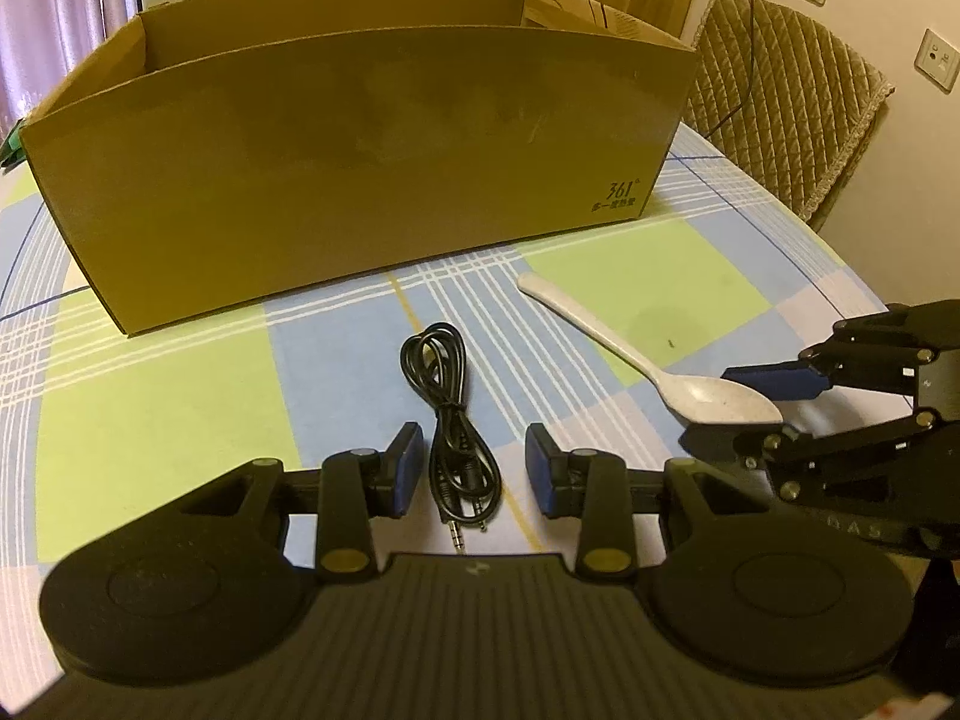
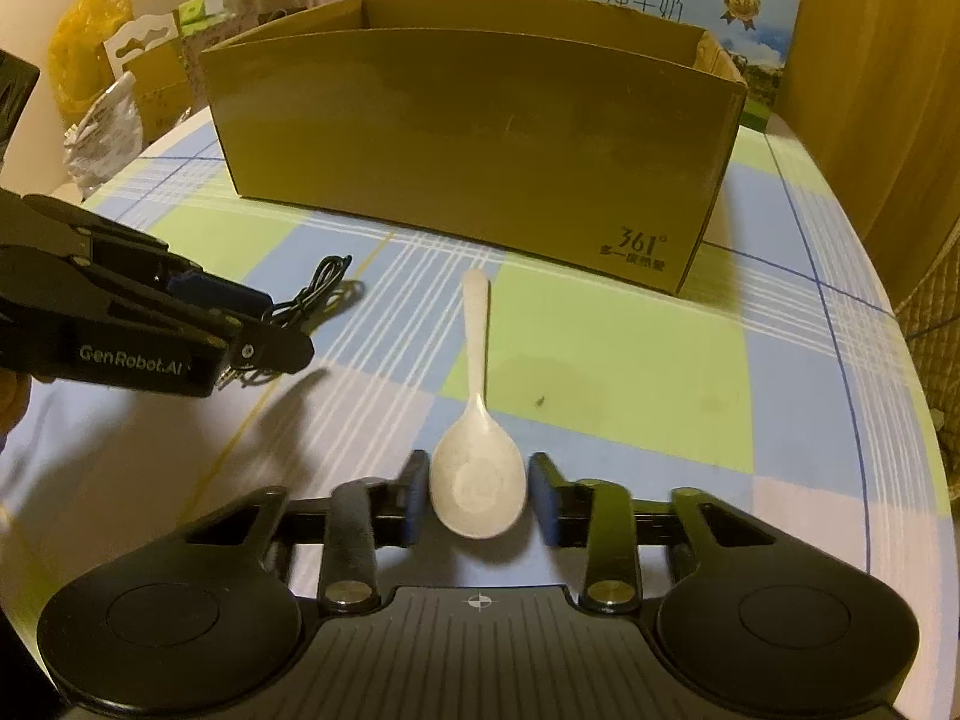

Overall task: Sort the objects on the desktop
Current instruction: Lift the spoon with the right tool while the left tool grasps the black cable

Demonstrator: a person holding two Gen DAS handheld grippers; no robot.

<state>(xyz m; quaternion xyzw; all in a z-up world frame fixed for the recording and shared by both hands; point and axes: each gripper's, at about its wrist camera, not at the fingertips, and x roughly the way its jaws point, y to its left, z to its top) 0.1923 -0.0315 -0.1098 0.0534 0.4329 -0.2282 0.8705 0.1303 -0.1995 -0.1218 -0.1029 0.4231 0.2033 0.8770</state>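
Observation:
A coiled black audio cable [image 1: 459,420] lies on the checked tablecloth, its plug end between the open fingers of my left gripper [image 1: 474,471]; the pads stand apart on either side of it. A white spoon [image 2: 477,450] lies with its handle toward the cardboard box [image 2: 480,132]. Its bowl sits between the open fingers of my right gripper [image 2: 478,498], with small gaps at each pad. From the left wrist view the spoon [image 1: 648,360] runs to the right gripper [image 1: 738,414] at the right edge. In the right wrist view the left gripper [image 2: 276,327] hovers over the cable [image 2: 315,294].
The open cardboard box [image 1: 360,180] stands across the table behind both objects. Milk cartons [image 2: 684,6] stand behind it. A padded chair [image 1: 780,102] is at the right, bags and boxes [image 2: 120,90] at the left. The round table's edge [image 2: 900,420] curves close on the right.

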